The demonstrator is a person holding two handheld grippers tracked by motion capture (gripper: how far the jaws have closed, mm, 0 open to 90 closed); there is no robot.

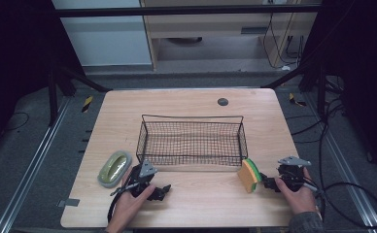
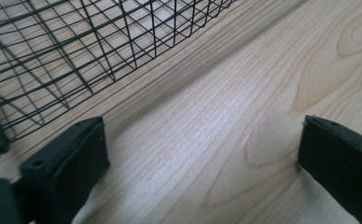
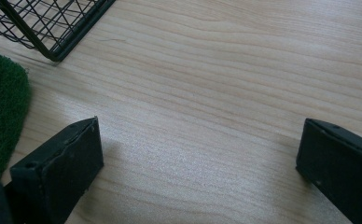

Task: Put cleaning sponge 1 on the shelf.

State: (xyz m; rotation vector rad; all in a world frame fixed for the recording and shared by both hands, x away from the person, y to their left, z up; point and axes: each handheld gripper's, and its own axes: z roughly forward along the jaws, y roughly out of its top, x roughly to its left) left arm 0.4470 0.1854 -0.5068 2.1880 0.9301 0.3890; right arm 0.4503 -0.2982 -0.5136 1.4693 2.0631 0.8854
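Observation:
A black wire basket (image 1: 192, 141) stands in the middle of the wooden table (image 1: 196, 204). A yellow sponge with a green scouring side (image 1: 249, 174) stands on edge by the basket's front right corner. My right gripper (image 1: 268, 183) lies just right of the sponge, open, with bare wood between its jaws (image 3: 198, 123); the sponge's green pad (image 3: 2, 116) and a corner of the basket (image 3: 53, 28) lie to its left. My left gripper (image 1: 163, 190) rests in front of the basket's left end, open over bare wood (image 2: 201, 123), with the basket's mesh (image 2: 76, 42) beyond it.
A pale green oval object (image 1: 114, 167) lies at the table's left, beside my left hand. A dark round disc (image 1: 222, 101) sits near the far edge. Black frame bars and cables surround the table.

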